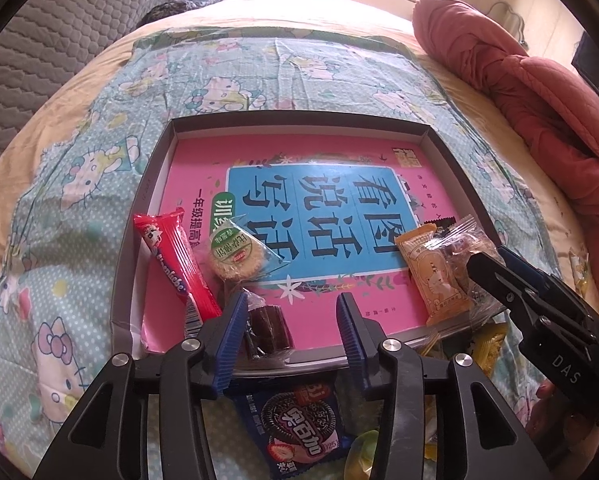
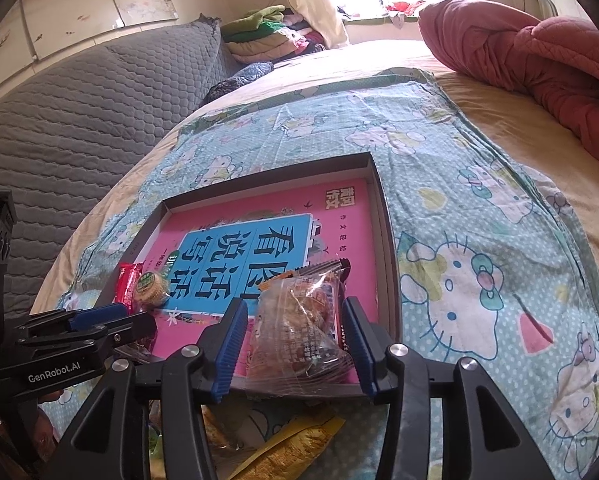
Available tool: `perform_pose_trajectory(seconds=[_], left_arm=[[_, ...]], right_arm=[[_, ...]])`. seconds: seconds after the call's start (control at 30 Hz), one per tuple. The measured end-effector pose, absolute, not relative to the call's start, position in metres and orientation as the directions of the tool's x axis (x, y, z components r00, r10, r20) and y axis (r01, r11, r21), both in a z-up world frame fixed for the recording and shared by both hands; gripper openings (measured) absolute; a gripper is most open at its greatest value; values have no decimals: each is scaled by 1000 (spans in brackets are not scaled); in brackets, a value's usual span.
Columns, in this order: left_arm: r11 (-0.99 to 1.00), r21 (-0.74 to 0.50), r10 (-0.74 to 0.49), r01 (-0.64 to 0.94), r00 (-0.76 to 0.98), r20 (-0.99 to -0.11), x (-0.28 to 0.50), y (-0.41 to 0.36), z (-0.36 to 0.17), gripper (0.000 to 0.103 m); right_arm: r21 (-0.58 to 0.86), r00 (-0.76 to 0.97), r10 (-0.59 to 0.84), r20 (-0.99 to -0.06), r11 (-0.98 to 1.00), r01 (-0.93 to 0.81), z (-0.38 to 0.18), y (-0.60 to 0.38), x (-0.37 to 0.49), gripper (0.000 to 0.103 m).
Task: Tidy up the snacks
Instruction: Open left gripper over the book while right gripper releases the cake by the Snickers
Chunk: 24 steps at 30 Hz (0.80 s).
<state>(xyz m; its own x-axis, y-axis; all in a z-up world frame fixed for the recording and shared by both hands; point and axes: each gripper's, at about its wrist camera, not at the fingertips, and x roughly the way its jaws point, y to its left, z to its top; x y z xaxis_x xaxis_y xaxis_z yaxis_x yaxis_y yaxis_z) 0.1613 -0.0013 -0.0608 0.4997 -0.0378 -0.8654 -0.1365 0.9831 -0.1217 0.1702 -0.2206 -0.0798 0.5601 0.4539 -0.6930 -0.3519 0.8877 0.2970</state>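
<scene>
A shallow grey box lid (image 1: 155,184) is laid on a cat-print blanket (image 1: 79,152) spread over a bed, and a pink workbook (image 1: 203,160) is lying flat inside it. The left gripper (image 1: 292,316) is held low over the lid's near edge, pointed forward along the bed, with its 2 blue fingers (image 1: 232,332) spread wide and nothing clamped between them. A dark wrapped candy (image 1: 269,330) is seen just inside the left finger, resting on the workbook; contact with the finger cannot be told. A red stick pack (image 1: 175,260) and a round biscuit pack (image 1: 235,256) are lying at the lid's left side, touching or nearly so. An Oreo packet (image 1: 295,420) is lying on the blanket beneath the left gripper, outside the lid. The right gripper (image 2: 295,336) is angled in over the lid's near right corner, its jaws also held apart. A clear-wrapped pastry (image 2: 299,332) is sitting between its blue fingers (image 2: 361,344), resting on the workbook and the lid's front rim; whether either finger is pressing it cannot be told. An orange snack packet (image 1: 435,276) is lying just beside the pastry, seen in the left wrist view. A yellow packet (image 2: 291,444) is lying on the blanket under the right gripper. A pink quilt (image 2: 539,64) is bunched at the far right of the bed.
</scene>
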Motion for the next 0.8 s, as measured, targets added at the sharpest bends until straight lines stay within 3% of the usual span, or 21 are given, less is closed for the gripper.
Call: perform_pose_trajectory(seconds=[0.8], left_arm=[[979, -134, -30, -151, 547, -837, 148, 9, -35, 55]], right_arm=[[274, 626, 460, -630, 886, -375, -53, -227, 155, 60]])
